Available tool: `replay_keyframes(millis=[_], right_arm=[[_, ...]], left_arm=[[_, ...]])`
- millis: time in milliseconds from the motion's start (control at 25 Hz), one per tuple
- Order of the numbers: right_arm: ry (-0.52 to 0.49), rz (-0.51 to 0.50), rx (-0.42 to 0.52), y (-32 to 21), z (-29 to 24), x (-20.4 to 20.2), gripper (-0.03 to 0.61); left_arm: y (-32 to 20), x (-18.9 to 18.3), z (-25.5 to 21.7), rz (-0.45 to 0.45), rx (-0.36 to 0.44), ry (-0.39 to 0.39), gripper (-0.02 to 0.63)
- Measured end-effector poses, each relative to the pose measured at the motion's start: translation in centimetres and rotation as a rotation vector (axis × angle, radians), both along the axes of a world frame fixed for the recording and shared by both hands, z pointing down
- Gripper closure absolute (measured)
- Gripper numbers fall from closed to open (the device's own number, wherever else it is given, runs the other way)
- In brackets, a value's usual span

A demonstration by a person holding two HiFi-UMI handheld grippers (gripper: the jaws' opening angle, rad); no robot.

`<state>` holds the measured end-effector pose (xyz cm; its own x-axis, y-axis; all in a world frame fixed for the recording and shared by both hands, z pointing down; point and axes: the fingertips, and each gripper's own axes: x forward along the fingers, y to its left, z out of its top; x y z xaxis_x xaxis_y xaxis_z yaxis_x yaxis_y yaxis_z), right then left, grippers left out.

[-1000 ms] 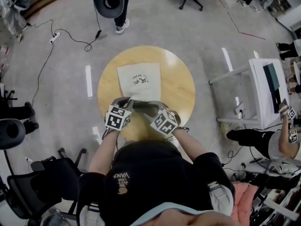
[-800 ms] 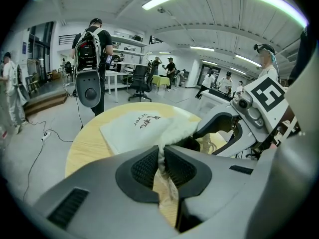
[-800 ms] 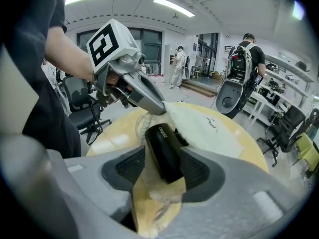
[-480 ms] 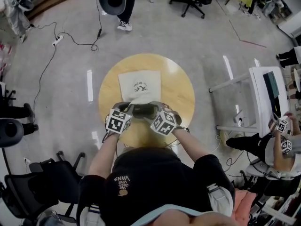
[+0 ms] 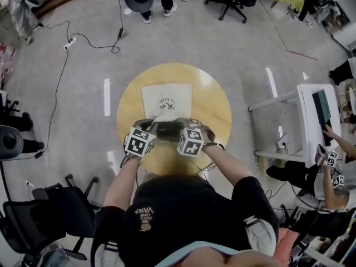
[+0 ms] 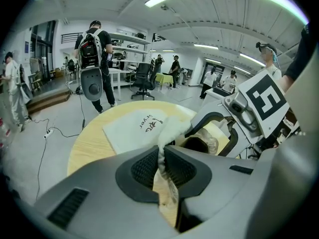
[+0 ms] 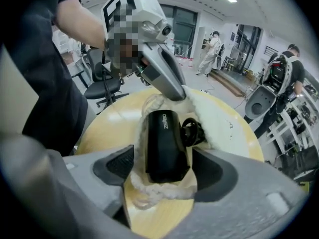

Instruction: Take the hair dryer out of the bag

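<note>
A white cloth bag [image 5: 167, 99] with dark print lies flat on the round wooden table [image 5: 214, 107]. At its near mouth a black hair dryer [image 5: 168, 130] shows, with its cord coiled behind it. My left gripper [image 6: 160, 166] is shut on a fold of the bag's rim [image 6: 169, 128] and holds it up. My right gripper [image 7: 164, 166] points steeply down over the hair dryer [image 7: 166, 143]. Its jaws are opening and stand wide on either side of the dryer's body, pads apart from it. The bag's frayed edge [image 7: 159, 188] lies under the dryer.
Office chairs [image 5: 44, 221] stand at the near left. A power strip and cable [image 5: 69, 40] lie on the floor at the far left. A person's legs [image 5: 161, 4] are beyond the table, and a white desk [image 5: 320, 113] with seated people is at the right.
My right gripper has rolled and shifted a little left over the bag's mouth, and its jaws have spread wide around the hair dryer. The left gripper has kept its hold on the bag.
</note>
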<state>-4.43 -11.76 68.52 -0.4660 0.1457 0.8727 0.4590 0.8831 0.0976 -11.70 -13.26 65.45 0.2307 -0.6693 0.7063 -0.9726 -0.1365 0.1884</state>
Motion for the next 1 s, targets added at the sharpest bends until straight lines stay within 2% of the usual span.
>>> replay_keyframes(millis=[120,560,1000], right_arm=[[0.045,-0.039,0.019,0.2,1.0,-0.3,0.218],[0.142,-0.068,0.022,0.1,2.6,-1.5,0.218],[0.246,-0.078,-0.02,0.2,3.5,-1.8,0.216]], left_arm=[[0.2,-0.4,0.4,-0.009,0.001,-0.002,0.569],[0.3,-1.4,0.9,-0.035,0.012,0.011,0.569],[0.4,-1.3,1.5,-0.022,-0.004,0.026,0.571]])
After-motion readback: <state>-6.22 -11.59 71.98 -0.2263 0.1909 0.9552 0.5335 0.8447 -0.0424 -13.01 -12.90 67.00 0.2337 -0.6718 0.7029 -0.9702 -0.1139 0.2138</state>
